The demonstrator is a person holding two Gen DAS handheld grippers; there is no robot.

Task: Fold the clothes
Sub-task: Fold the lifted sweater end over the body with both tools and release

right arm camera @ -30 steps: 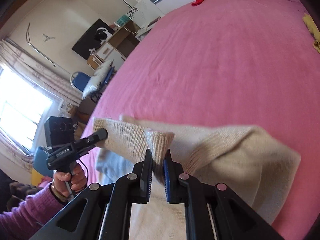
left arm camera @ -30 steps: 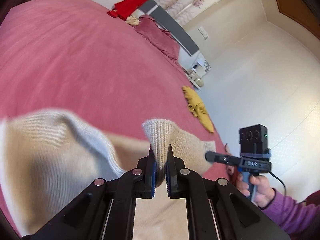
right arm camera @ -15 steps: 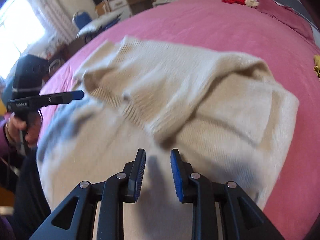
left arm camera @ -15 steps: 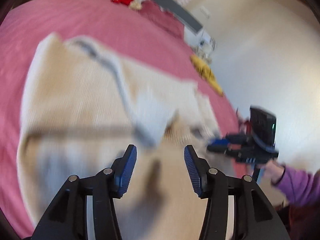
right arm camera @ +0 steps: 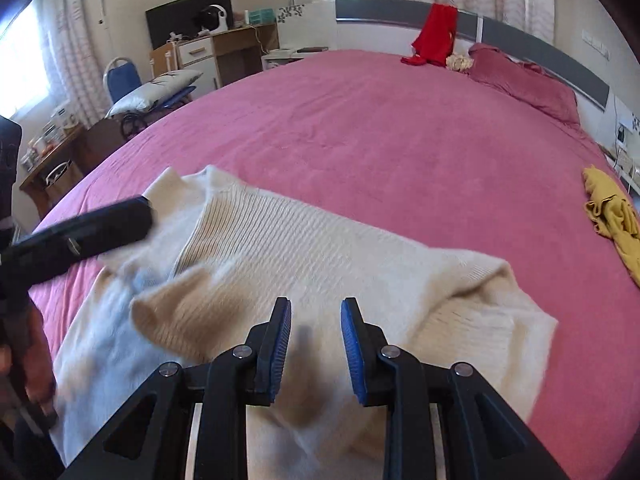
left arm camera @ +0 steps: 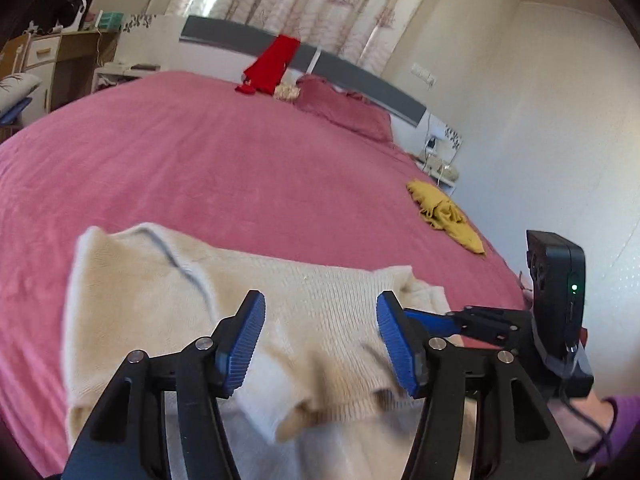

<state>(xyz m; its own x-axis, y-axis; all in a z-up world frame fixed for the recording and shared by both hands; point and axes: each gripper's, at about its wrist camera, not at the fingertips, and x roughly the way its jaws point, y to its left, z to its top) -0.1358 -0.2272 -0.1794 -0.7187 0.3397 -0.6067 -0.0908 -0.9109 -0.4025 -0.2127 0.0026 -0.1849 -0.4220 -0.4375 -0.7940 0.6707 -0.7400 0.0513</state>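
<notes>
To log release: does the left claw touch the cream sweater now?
Cannot tell. Left wrist view: left claw open above cream sweater; blur hides any gap.

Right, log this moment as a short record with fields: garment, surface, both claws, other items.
garment: cream ribbed knit sweater, lying partly folded on the bed
surface: pink bedspread
left claw: open, empty, over the sweater
right claw: open, empty, over the sweater
other items: mustard yellow cloth near the bed's edge; red garment draped at the grey headboard
</notes>
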